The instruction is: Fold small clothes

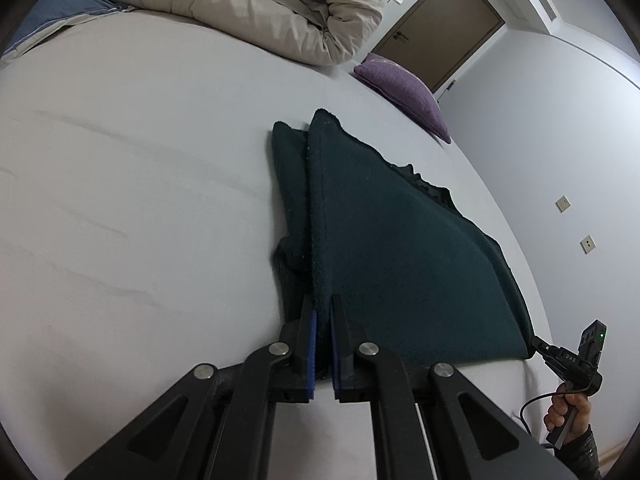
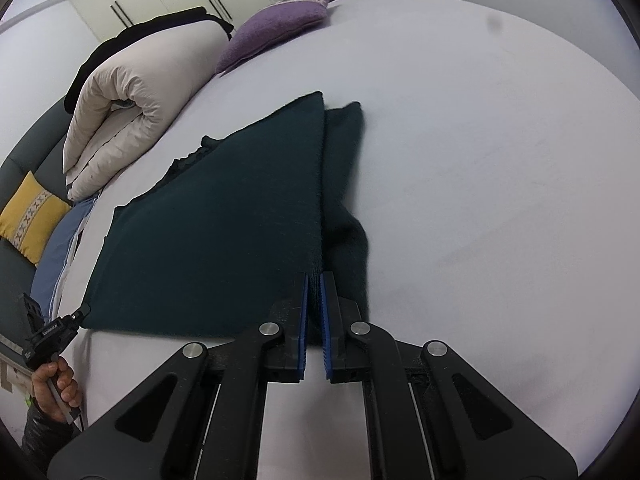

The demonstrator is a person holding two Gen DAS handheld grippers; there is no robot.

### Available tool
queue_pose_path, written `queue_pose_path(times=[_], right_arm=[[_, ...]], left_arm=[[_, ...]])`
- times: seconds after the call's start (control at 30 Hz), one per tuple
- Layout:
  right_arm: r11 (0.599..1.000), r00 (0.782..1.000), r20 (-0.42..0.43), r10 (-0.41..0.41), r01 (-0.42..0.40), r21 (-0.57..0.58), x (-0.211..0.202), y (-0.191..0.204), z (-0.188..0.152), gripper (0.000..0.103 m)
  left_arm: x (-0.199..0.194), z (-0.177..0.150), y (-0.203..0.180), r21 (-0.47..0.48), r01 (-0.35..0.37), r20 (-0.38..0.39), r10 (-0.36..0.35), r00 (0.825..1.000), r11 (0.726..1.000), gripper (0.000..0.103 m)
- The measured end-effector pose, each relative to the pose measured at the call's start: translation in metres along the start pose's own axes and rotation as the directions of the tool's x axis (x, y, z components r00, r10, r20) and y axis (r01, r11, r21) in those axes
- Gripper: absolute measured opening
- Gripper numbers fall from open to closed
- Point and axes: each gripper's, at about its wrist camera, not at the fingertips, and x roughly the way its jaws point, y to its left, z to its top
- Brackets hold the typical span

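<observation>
A dark green knitted garment [image 1: 400,248] lies on the white bed sheet [image 1: 140,184], with its near edge lifted between both grippers. My left gripper [image 1: 323,308] is shut on one near corner of it. My right gripper [image 2: 315,284] is shut on the other near corner of the garment [image 2: 224,216]. A folded part lies flat beside the lifted panel in both views. The right gripper also shows at the right edge of the left wrist view [image 1: 538,346], and the left gripper at the left edge of the right wrist view [image 2: 82,314].
A rolled beige duvet [image 1: 260,4] lies at the far side of the bed, with a purple cushion [image 1: 404,88] beside it. A yellow cushion [image 2: 28,216] and a blue pillow [image 2: 60,248] sit at the left of the right wrist view. A brown door [image 1: 440,28] is behind.
</observation>
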Motion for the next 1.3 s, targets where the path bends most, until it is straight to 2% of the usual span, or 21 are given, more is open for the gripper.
queue_pose_path(times=[0.2,0.43,0.6,0.63,0.7,0.77,0.8,0.83,0.87,0.93,1.0,1.1,1.17,1.3], right_arm=[[0.999,1.0,-0.009,0.002,-0.001,0.044,0.0,-0.015,-0.008,0.005],[0.999,0.999,-0.033,0.0,0.001,0.046,0.011,-0.019,-0.009,0.005],[0.995,0.998,-0.052,0.046,-0.041,0.094,0.015,-0.024,-0.005,0.007],[0.993,0.997,-0.056,0.052,-0.046,0.105,0.016,-0.026,-0.004,0.007],[0.993,0.998,-0.06,0.026,-0.019,0.113,0.014,-0.026,-0.004,0.016],[0.994,0.999,-0.043,-0.004,0.009,0.113,0.007,-0.024,-0.003,0.037],[0.993,0.999,-0.029,-0.028,0.032,0.115,0.002,-0.023,-0.003,0.041],[0.992,0.999,-0.012,-0.053,0.054,0.114,-0.003,-0.022,-0.001,0.044],[0.99,0.996,0.018,-0.093,0.09,0.113,-0.011,-0.019,0.002,0.044],[0.99,0.993,0.061,-0.103,0.096,0.107,-0.021,-0.014,0.01,0.046],[0.996,0.994,0.099,-0.055,0.048,0.08,-0.026,0.001,0.022,0.046],[0.998,0.995,0.08,0.062,-0.064,0.019,-0.007,0.036,0.045,0.046],[0.985,0.983,0.057,0.173,-0.172,-0.017,0.017,0.063,0.06,0.046],[0.956,0.955,-0.045,0.294,-0.294,0.016,0.089,0.106,0.083,0.046]], left_arm=[[0.006,-0.002,0.007,-0.001,0.003,-0.041,-0.003,0.999,1.0,0.007],[0.01,-0.003,0.011,-0.027,0.013,-0.046,-0.014,0.999,1.0,0.009],[0.008,-0.003,0.014,-0.04,0.035,-0.047,-0.037,0.998,0.999,0.01],[0.007,-0.003,0.015,-0.038,0.035,-0.046,-0.037,0.998,0.999,0.01],[0.005,-0.004,0.014,-0.038,0.033,-0.046,-0.035,0.998,0.999,0.013],[0.001,-0.003,0.011,-0.041,0.025,-0.041,-0.027,0.999,0.999,0.022],[-0.002,-0.002,0.008,-0.036,0.014,-0.033,-0.015,0.999,0.999,0.028],[-0.009,-0.001,0.005,-0.024,-0.021,-0.012,0.02,1.0,0.999,0.044],[-0.017,0.0,0.002,-0.01,-0.056,0.019,0.056,0.998,0.998,0.053],[-0.03,0.005,-0.004,0.01,-0.078,0.064,0.077,0.995,0.997,0.053],[-0.036,0.013,-0.013,0.032,-0.084,0.097,0.081,0.992,0.996,0.053],[-0.029,0.029,-0.033,0.082,-0.087,0.113,0.078,0.991,0.993,0.053],[-0.017,0.037,-0.048,0.121,-0.089,0.117,0.075,0.99,0.989,0.053],[0.03,0.06,-0.08,0.21,-0.136,0.099,0.117,0.988,0.968,0.053]])
